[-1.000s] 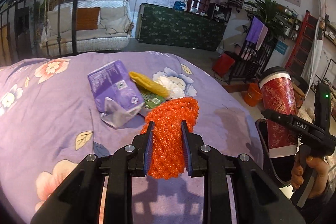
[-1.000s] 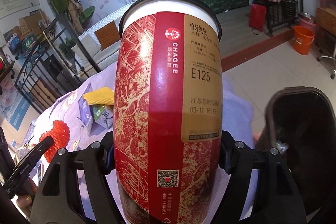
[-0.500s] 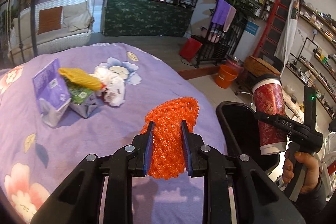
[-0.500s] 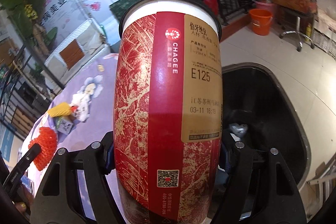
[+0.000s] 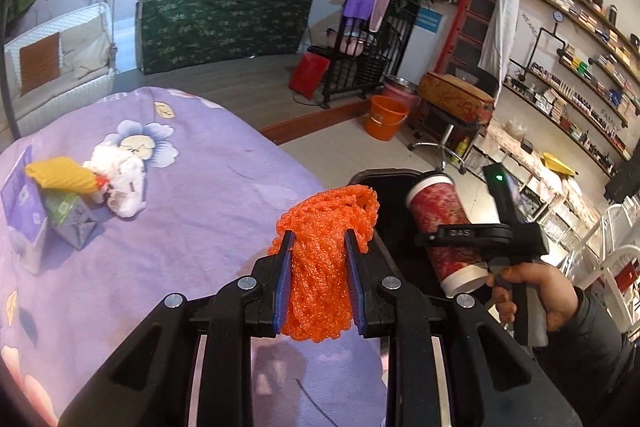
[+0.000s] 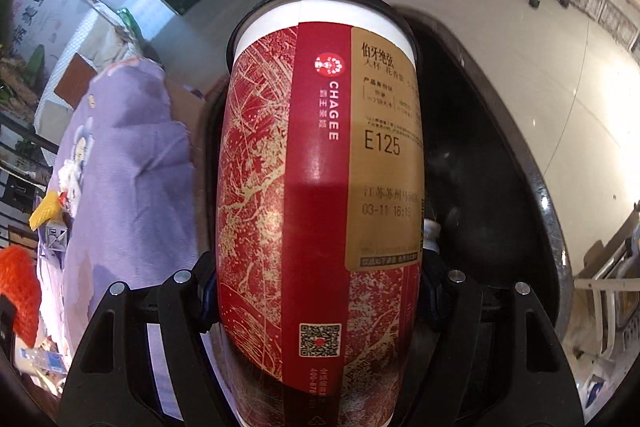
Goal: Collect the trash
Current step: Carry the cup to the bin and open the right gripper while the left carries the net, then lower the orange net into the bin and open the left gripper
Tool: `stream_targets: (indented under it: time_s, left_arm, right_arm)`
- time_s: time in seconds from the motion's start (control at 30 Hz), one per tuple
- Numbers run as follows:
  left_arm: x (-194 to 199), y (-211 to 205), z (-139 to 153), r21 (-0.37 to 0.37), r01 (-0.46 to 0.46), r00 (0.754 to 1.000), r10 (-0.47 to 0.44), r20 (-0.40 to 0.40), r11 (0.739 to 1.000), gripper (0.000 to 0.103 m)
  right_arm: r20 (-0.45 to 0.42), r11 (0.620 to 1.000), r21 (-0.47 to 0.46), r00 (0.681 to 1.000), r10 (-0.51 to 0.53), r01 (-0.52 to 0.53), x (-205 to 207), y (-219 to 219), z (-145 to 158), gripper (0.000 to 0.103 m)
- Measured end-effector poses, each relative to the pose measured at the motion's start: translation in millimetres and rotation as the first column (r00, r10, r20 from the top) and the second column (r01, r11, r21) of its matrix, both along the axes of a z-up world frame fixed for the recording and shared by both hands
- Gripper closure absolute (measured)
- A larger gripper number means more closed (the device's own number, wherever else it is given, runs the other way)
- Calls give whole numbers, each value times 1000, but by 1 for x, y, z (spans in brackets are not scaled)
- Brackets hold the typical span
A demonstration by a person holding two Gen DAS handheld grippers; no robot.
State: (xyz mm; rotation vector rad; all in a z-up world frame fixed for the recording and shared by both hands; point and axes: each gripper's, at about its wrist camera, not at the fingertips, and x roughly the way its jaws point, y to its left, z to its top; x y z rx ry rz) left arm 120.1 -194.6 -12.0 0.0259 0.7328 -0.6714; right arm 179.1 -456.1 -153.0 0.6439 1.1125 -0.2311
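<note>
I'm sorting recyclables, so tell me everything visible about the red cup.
The red cup is a tall paper drink cup, red with gold line patterns, a white band at the rim, a black lid, a gold order label and a QR code. The right gripper clamps its sides, holding it tilted above the black bin.

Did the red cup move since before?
Yes. The red cup in the right gripper went from beside the purple table to over the black bin.

Cup (image 6: 320,187) hangs over the bin (image 6: 500,131), which sits right of the table (image 5: 192,227); net (image 5: 324,259) is left of the cup, at the table's edge.
</note>
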Motion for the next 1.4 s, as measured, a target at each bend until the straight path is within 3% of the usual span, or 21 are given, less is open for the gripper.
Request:
stream_targets:
  time_s: [0.37, 0.53, 0.7, 0.87, 1.1, 1.4]
  left_arm:
    - [-7, -31, -9, 30, 69, 997, -69, -20, 997, 79]
    - [-8, -43, -15, 47, 95, 995, -94, -34, 994, 79]
    - [-9, -56, -20, 54, 121, 991, -118, -59, 991, 79]
    - [-6, -79, -26, 50, 168, 982, -162, -99, 985, 79]
    - [-9, -125, -38, 59, 266, 955, -255, -151, 962, 79]
    - [-14, -175, -54, 95, 347, 926, -325, -191, 933, 79]
  right_arm:
    - [-175, 997, 76, 984, 38, -26, 32, -2, -45, 29]
    - [-155, 998, 64, 988, 19, -9, 35, -3, -43, 25]
    - [-62, 999, 48, 998, -15, 18, 14, -4, -28, 25]
    - [75, 997, -29, 995, -69, 71, -20, 0, 12, 25]
    - [263, 964, -160, 950, -166, 213, -67, -6, 74, 19]
    - [365, 907, -225, 894, -259, 355, -105, -28, 99, 18]
